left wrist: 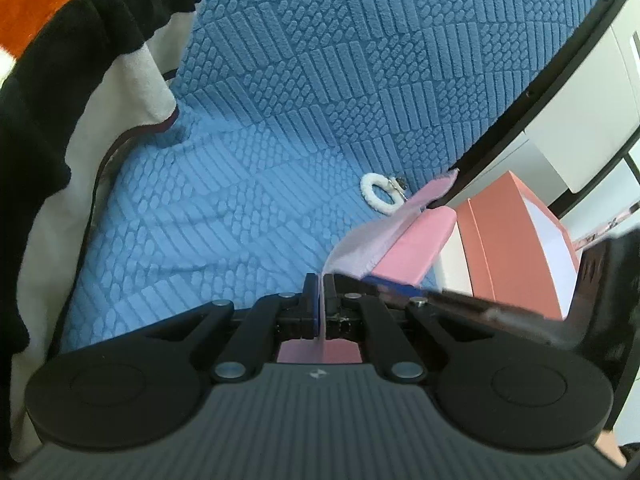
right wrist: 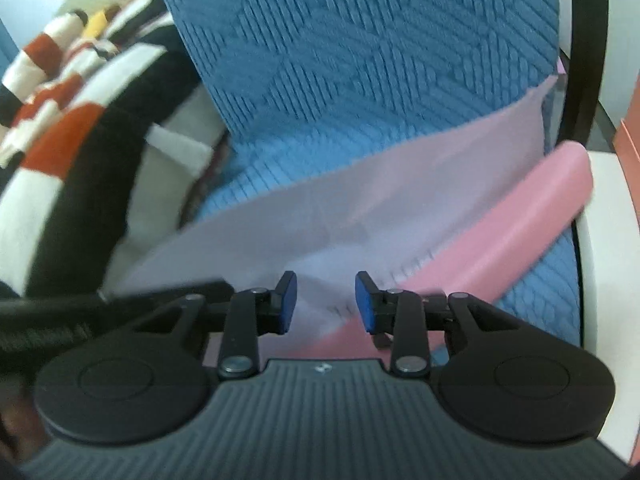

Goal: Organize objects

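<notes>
Your left gripper (left wrist: 319, 292) is pinched shut on the edge of the pale pink cloth (left wrist: 360, 248), which lies draped at the right edge of the blue chair cushion (left wrist: 240, 160). Your right gripper (right wrist: 326, 300) is partly open, holding nothing. The cloth looks light and floppy; I'd grab it along a free edge.

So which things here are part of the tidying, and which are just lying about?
In the job:
- pale pink cloth, pinched in the left tool
- right tool, open over the cloth

Lying about:
- white fluffy ring
- blue textured cover
- orange box
- black-and-white garment
</notes>
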Demonstrator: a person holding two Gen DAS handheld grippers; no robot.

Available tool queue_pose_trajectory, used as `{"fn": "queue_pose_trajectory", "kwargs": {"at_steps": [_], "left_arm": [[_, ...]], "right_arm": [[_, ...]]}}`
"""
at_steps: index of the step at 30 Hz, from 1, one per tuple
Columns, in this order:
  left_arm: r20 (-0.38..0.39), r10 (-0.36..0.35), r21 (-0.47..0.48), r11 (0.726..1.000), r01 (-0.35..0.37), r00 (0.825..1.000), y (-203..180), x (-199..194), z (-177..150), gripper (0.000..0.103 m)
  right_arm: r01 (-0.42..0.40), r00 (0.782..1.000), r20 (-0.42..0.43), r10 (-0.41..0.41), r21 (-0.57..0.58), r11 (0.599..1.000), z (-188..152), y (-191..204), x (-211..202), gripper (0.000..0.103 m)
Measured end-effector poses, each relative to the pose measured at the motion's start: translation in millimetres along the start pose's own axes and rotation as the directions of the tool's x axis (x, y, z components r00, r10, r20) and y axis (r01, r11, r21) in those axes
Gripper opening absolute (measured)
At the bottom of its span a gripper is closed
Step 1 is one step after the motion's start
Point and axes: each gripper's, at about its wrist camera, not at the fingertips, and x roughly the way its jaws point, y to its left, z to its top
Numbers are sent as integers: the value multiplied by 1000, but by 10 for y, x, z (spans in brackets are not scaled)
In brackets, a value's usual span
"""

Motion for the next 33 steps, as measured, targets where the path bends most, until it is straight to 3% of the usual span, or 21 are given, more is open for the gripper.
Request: {"fn": "queue_pose_trajectory", "kwargs": {"at_steps": [5, 15, 26, 33], "left_arm": [[3, -1, -14, 1000, 2, 1000, 18, 2, 19, 1], [-10, 31, -45, 998, -32, 999, 70, 56, 9, 1], [-40, 149, -64, 986, -152, 988, 183, 205, 24, 2], [-74, 237, -45, 970, -240, 969, 245, 396, 40, 2]], "right_arm": [[51, 999, 4, -51, -39, 998, -126, -51, -176, 34], [76, 997, -15, -76, 17, 997, -276, -317, -372, 35], [96, 994, -65, -93, 34, 995, -464, -427, -384, 36], [98, 992, -91, -93, 53, 994, -551, -485, -296, 36]]}}
